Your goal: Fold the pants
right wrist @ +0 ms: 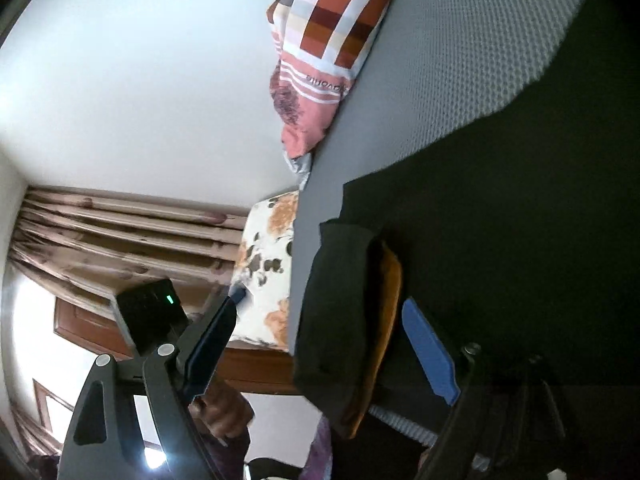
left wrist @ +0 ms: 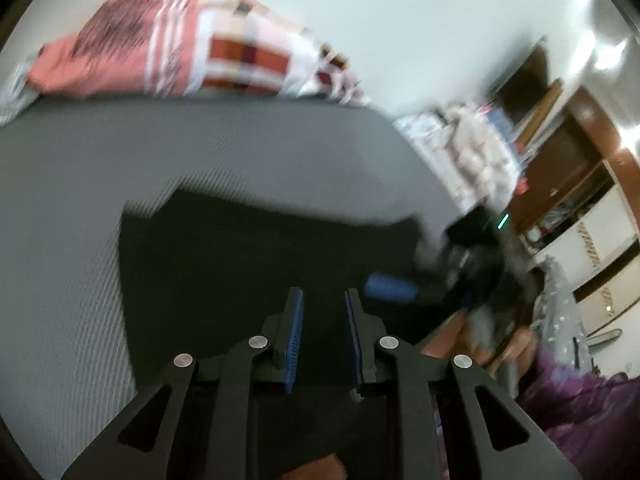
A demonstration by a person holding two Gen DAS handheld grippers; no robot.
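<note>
Pants [left wrist: 248, 264] are lying dark and partly folded on the grey bed mat [left wrist: 80, 168], left gripper [left wrist: 324, 300] hovering nearly closed on nothing, right gripper [right wrist: 320, 340] gaping wide around a raised fold, risking it flopping open if the bite lands shallow.

free: grey mattress [left wrist: 240, 152] beyond pants [left wrist: 248, 256] | obstacle: pillow [left wrist: 192, 40] at wall

My left wrist camera looks steeply down along my left tool [left wrist: 323, 300], close over the dark pants [left wrist: 248, 248] on the grey bed [left wrist: 120, 152]. My right wrist camera sits rolled sideways, low beside the bed edge. Both views share the pants, the bed and the patterned pillow [left wrist: 192, 44].
</note>
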